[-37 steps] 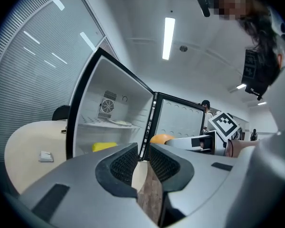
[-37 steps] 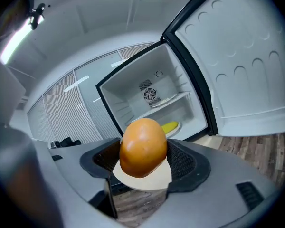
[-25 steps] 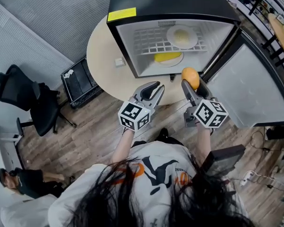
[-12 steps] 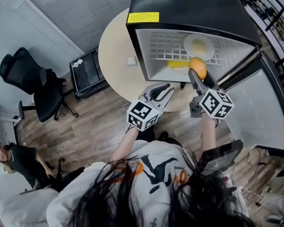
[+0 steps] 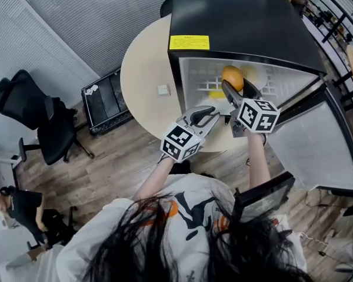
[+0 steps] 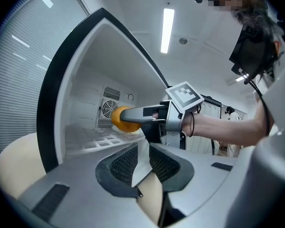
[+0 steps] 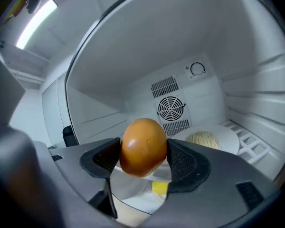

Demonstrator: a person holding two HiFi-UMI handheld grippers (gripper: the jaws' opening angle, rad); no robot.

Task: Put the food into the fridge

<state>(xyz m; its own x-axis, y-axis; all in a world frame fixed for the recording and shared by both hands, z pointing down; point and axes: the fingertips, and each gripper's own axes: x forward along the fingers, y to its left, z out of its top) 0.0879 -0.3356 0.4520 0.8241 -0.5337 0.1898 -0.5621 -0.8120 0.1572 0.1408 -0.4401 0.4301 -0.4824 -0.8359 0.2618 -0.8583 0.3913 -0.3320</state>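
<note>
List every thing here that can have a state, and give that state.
fridge door: swung open.
right gripper: shut on the orange, inside the fridge opening.
orange: held in the air, not yet set down.
left gripper: jaws slightly apart, empty.
plate: on the wire shelf, food on it.

the black-topped fridge [image 5: 241, 16] stands open on a round table [image 5: 142, 78], its door [image 5: 317, 140] swung wide beside it. the right gripper [image 5: 235, 86] reaches into the fridge opening, clamped on an orange [image 5: 232, 75]. the left gripper [image 5: 207, 116] hangs just in front of the fridge, jaws apart with nothing between them. well clear of the fridge, past the table's edge, a black case [image 5: 106, 98] and an office chair [image 5: 41, 122] stand on the wood floor.
</note>
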